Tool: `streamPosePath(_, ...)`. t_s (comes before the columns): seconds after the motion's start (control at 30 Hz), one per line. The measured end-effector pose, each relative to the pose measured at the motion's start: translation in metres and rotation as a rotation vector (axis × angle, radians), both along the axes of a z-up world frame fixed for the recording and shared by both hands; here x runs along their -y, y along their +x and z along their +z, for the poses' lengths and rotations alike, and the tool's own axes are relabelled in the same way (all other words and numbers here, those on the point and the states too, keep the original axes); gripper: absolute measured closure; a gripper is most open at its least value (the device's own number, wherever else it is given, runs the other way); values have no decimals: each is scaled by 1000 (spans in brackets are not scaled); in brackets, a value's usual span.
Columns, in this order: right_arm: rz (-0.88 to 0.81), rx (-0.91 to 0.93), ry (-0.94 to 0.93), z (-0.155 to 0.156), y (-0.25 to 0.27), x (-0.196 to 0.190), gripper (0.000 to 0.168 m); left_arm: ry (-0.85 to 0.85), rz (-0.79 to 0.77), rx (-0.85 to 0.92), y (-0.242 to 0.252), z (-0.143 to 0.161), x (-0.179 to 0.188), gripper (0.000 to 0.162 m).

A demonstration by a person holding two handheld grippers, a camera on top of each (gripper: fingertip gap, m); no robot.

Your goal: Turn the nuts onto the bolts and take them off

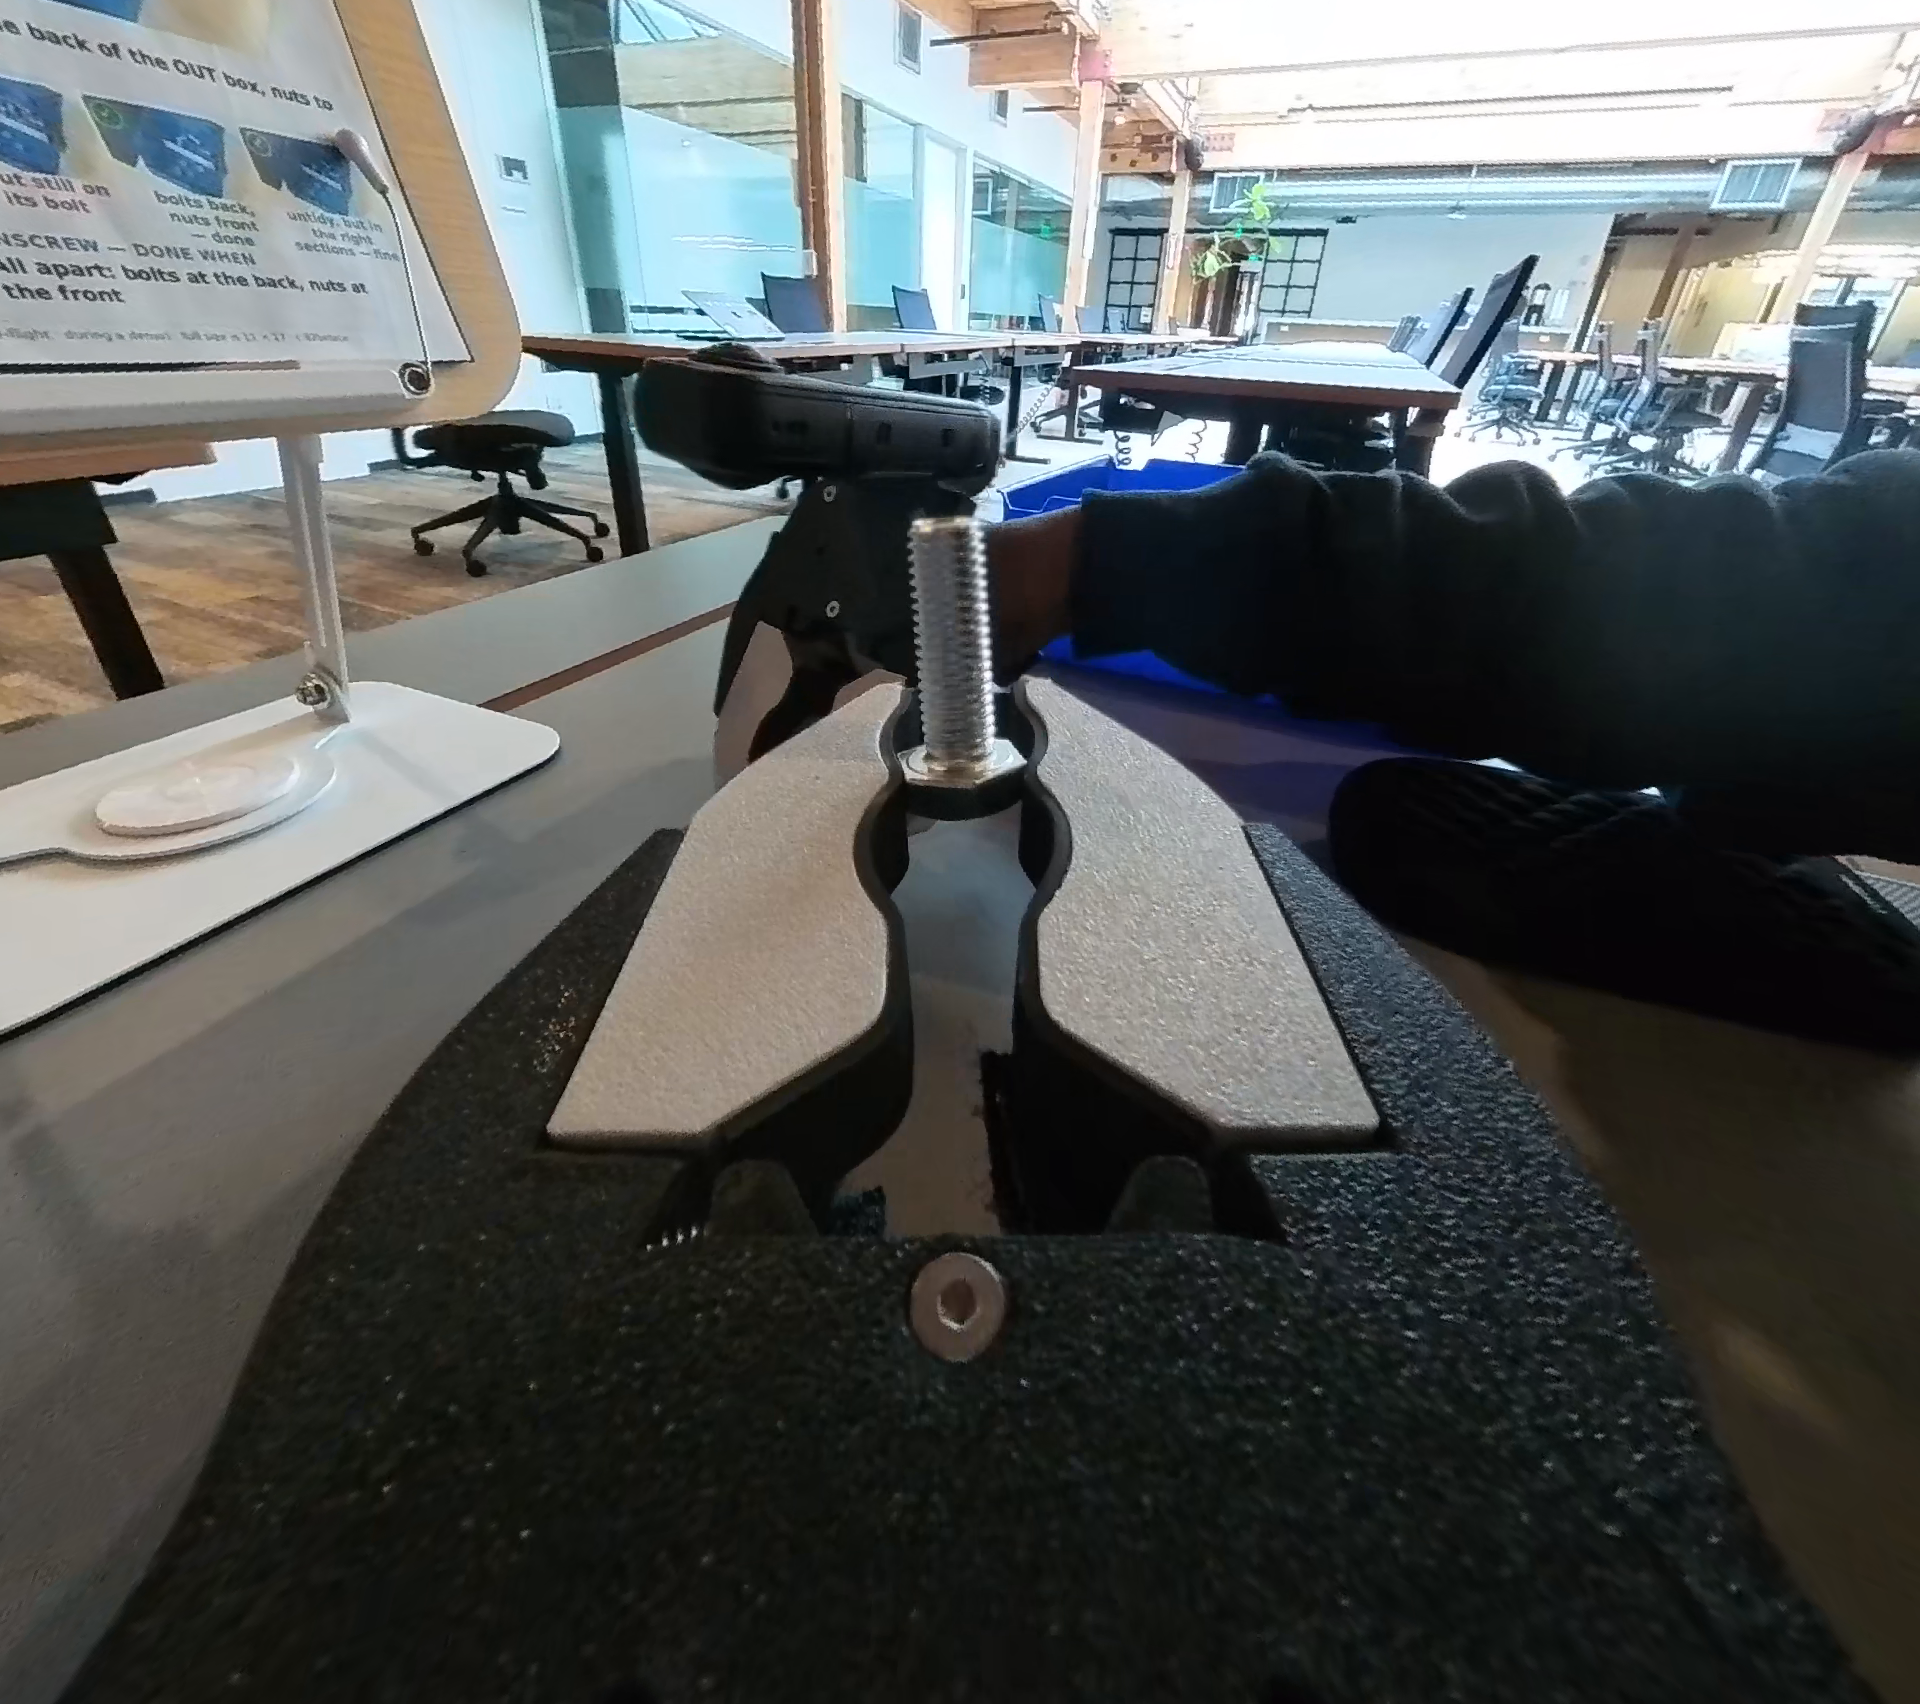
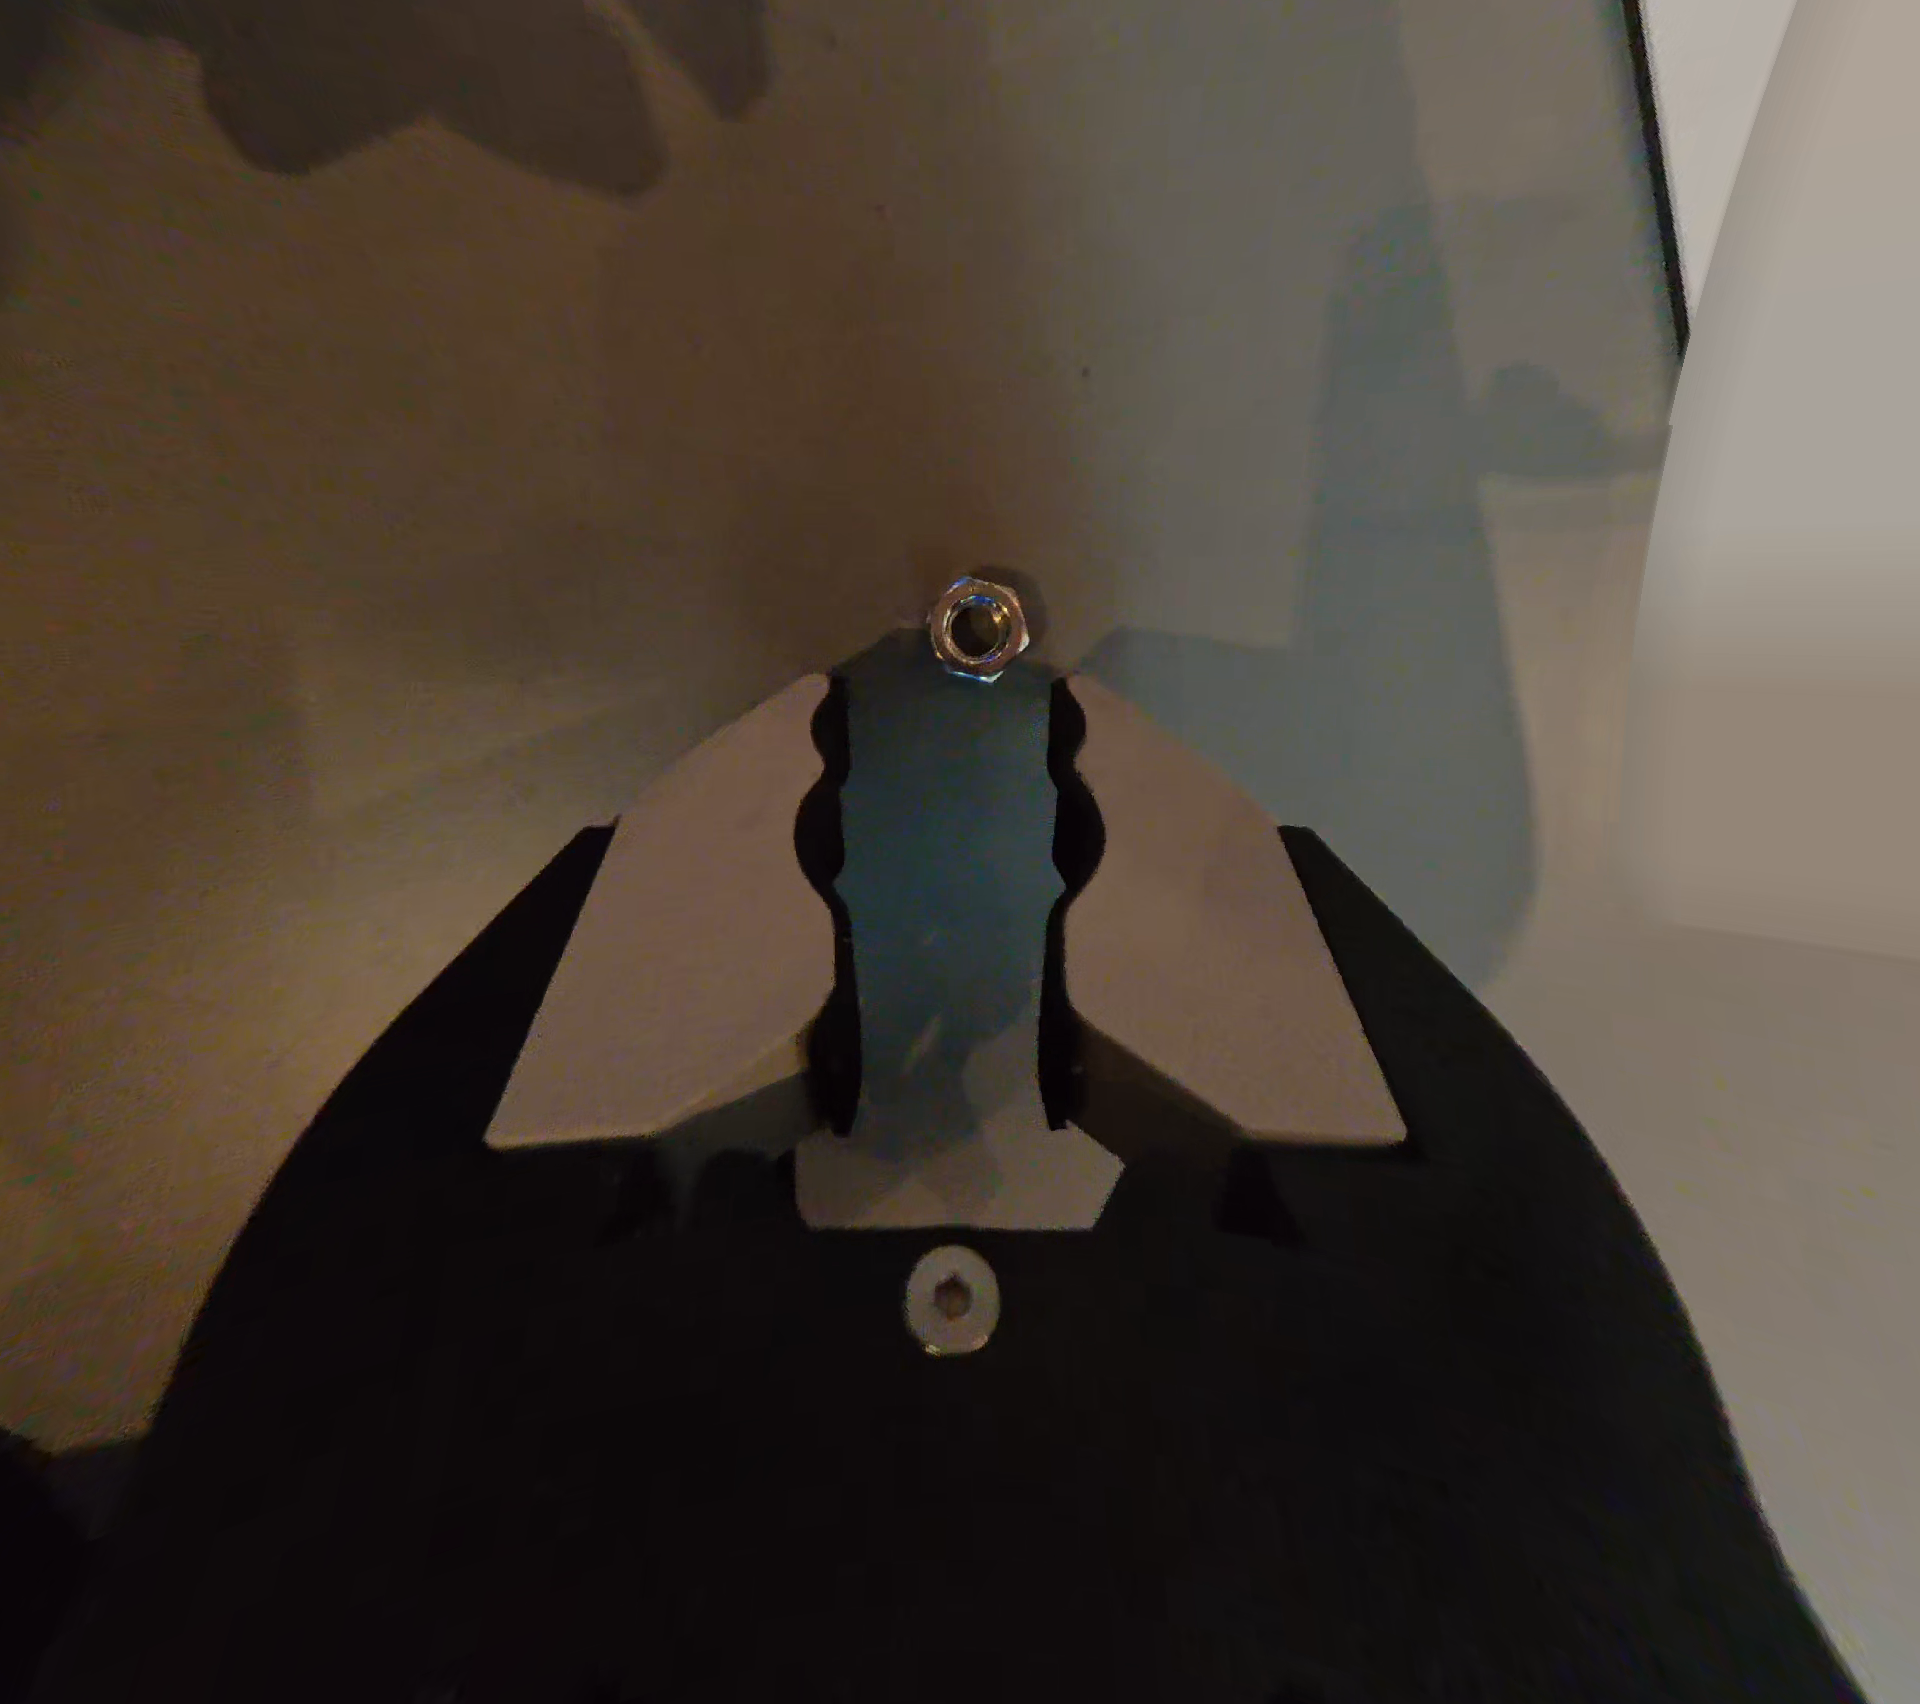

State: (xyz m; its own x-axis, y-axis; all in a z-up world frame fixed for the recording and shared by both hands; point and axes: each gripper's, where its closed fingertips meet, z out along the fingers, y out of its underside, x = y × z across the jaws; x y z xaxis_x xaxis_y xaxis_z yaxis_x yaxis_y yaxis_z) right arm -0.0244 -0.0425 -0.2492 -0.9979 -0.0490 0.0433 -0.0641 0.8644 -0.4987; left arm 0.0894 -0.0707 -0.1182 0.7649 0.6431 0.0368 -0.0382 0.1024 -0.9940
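In the left wrist view my left gripper (image 1: 954,724) is shut on the hex head of a silver bolt (image 1: 951,626), which stands upright with its threaded shank pointing up. Just behind it my right gripper (image 1: 774,683) points down at the grey table (image 1: 208,1135), held by a hand in a dark sleeve (image 1: 1455,594). In the right wrist view my right gripper (image 2: 948,690) is open and empty. A small silver nut (image 2: 978,628) lies flat on the table (image 2: 416,511), just beyond the fingertips and slightly right of centre.
A stand holding a printed instruction sheet (image 1: 187,127) sits at the left on a white base plate (image 1: 395,771). The same white base shows at the right edge of the right wrist view (image 2: 1787,615). A blue bin (image 1: 1132,491) stands behind the sleeve. One gripper's finger ends stand about 15 cm off the other's.
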Motion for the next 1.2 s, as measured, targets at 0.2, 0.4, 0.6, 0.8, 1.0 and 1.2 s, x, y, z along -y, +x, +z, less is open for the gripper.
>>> streamPosePath(0.2,-7,0,-21,3,-4,7,139,-14,-14,-1,1,-1,-3,145)
streamPosePath(0.4,-27,21,-1,0,-6,14,148,-24,-25,1,1,-3,-5,145)
streamPosePath(0.6,43,5,12,0,2,8,151,-36,-37,5,2,-5,-8,145)
streamPosePath(0.8,193,60,8,1,47,-3,151,-37,-37,12,2,-6,-8,145)
streamPosePath(1.0,274,29,60,1,89,-29,151,-44,-47,17,2,-7,-10,145)
streamPosePath(1.2,308,-16,56,11,128,-49,151,-65,-65,22,4,-10,-15,145)
